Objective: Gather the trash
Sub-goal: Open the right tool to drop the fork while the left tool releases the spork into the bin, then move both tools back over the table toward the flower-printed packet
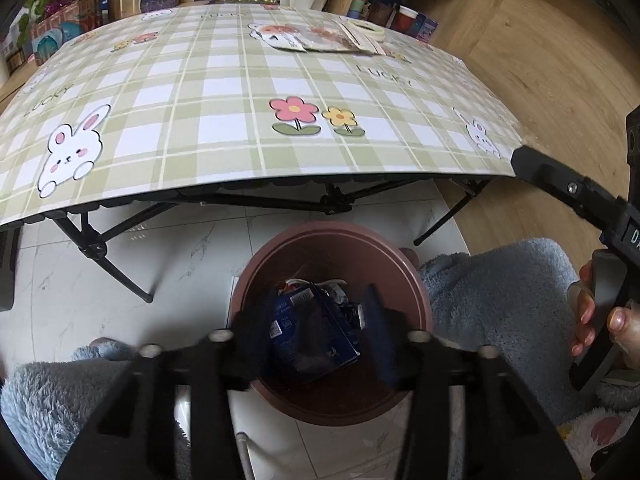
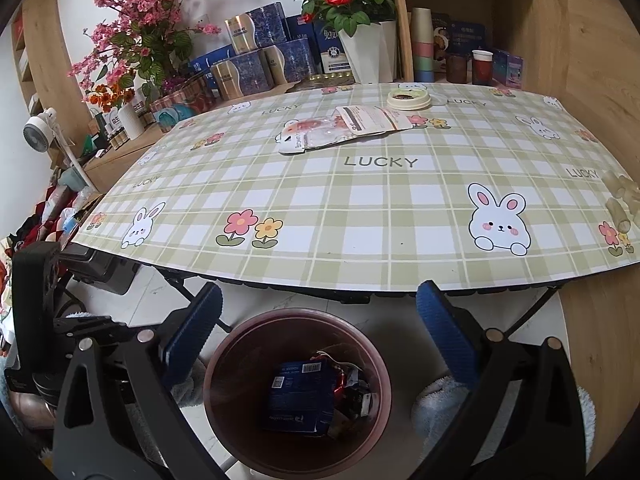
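A brown round trash bin (image 1: 332,230) stands on the floor under the table's front edge. A blue box (image 1: 320,344) lies inside it on other scraps. My left gripper (image 1: 316,312) hangs right above the bin with its jaws apart and nothing pressed between them. My right gripper (image 2: 320,332) stands wide open over the bin (image 2: 296,314) with nothing between its blue pads (image 2: 192,328); the blue box (image 2: 300,396) lies below. On the table's far side lie clear plastic wrappers (image 2: 340,128) and a round tape roll (image 2: 408,100).
The checked tablecloth (image 2: 360,208) covers a folding table with black legs (image 1: 120,272). Fluffy blue-clad knees (image 1: 500,292) flank the bin. A hand (image 1: 592,312) holds the right gripper's handle. Boxes, flower pots and a small fan (image 2: 38,132) crowd the shelves behind.
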`<state>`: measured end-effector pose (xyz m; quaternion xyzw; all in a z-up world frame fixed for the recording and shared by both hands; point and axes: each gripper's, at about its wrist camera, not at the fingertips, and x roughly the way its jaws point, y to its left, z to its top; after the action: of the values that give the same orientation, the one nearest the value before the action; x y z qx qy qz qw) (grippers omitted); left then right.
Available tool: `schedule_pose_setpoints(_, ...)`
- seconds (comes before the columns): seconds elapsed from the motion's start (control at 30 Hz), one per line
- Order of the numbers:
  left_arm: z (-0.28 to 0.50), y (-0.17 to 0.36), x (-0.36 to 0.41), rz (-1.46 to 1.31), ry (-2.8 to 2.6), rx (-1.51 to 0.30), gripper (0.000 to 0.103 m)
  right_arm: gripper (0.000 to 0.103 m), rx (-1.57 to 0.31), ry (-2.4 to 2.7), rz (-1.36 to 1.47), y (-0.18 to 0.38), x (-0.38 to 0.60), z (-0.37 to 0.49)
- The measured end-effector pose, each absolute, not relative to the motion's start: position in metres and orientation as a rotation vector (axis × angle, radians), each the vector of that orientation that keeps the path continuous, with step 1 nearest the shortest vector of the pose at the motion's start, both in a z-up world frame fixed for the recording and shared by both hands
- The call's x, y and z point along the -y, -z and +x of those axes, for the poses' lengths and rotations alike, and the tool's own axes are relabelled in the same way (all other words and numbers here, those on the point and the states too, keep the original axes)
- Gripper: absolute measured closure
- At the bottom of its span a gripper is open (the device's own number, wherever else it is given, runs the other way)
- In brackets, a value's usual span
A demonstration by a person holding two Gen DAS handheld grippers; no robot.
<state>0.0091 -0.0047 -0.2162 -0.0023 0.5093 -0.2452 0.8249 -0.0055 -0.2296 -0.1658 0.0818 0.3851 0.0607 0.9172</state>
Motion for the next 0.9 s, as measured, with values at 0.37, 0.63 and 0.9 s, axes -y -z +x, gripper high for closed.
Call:
schedule_pose_setpoints(0.37, 0.022, 0.182, -0.017, -0.001, 0.390, -0.920, 0.011, 0.006, -0.801, -0.123, 0.152, 0.167, 0.232, 0.000)
schedule_pose_setpoints(0.63, 0.042, 0.159, -0.032, -0.024, 0.330, -0.826, 0.010, 0.006, -0.791, -0.135, 0.047, 0.158, 0.224, 0.011)
schedule_pose_setpoints(0.9, 0.067, 0.141, -0.028, -0.022, 0.330, -0.772, 0.010, 0.006, -0.788, -0.113, 0.051, 0.153, 0.238, 0.031)
